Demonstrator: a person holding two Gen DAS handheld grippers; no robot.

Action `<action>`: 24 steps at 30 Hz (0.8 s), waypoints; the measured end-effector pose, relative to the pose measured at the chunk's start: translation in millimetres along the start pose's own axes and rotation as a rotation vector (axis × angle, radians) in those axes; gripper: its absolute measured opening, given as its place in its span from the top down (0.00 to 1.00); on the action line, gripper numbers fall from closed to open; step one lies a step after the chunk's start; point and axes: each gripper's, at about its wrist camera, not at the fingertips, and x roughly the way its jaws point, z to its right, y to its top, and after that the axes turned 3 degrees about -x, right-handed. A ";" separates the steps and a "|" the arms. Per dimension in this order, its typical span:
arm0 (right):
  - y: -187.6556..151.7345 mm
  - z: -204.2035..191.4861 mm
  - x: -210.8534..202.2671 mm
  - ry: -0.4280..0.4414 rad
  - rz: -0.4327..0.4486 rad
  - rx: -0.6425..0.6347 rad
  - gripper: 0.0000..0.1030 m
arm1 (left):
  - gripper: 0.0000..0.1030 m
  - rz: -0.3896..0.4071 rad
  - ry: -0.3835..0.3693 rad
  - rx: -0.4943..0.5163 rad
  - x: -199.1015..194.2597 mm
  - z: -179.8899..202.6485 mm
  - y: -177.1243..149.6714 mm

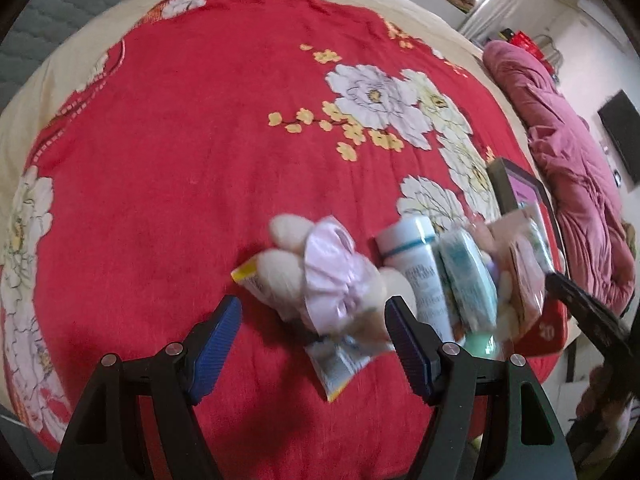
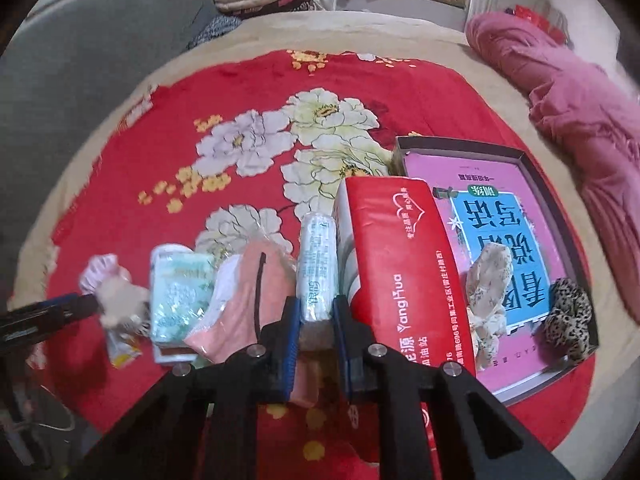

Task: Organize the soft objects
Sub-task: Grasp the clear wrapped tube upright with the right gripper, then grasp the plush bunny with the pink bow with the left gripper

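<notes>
The right gripper (image 2: 316, 312) has its blue-padded jaws drawn narrow and clamped on the near end of a small pale-green tissue packet (image 2: 316, 264), which stands out forward from the jaws over the bed. Just to the right of it, a red tissue pack (image 2: 396, 256) printed "YangHua" lies on the red floral bedspread (image 2: 168, 152), its far end touching the near left corner of a shallow dark box (image 2: 576, 216). That box sits toward the right edge of the bed and holds a pink and blue book cover; on it lie a cream floral scrunchie (image 2: 488, 280) and, in the near right corner, a leopard-print scrunchie (image 2: 568, 320). To the left of the held packet lies a peach packet in clear wrap (image 2: 248, 300), then a mint-green wipes pack (image 2: 180, 292).

The left gripper (image 1: 314, 316) has its jaws standing wide, with nothing pressed between the pads. Between and just beyond them rests a plush toy with a lilac satin bow (image 1: 332, 276), blurred, lying on a small white and yellow sachet (image 1: 340, 364). To the toy's right stands a white tube with a teal band (image 1: 416, 256). A rumpled pink quilt (image 1: 568, 152) is heaped along the bed's right edge.
</notes>
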 end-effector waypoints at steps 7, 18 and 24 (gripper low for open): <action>0.3 6.0 -11.6 0.048 0.019 0.013 0.83 | 0.27 -0.044 -0.022 -0.054 26.6 1.4 15.7; 0.3 2.9 -11.4 0.056 0.012 0.016 0.83 | 0.23 -0.082 0.002 -0.127 50.7 -1.5 30.9; 4.3 6.9 -10.3 0.063 0.018 0.031 0.83 | 0.19 -0.114 0.031 -0.183 63.9 -1.7 39.3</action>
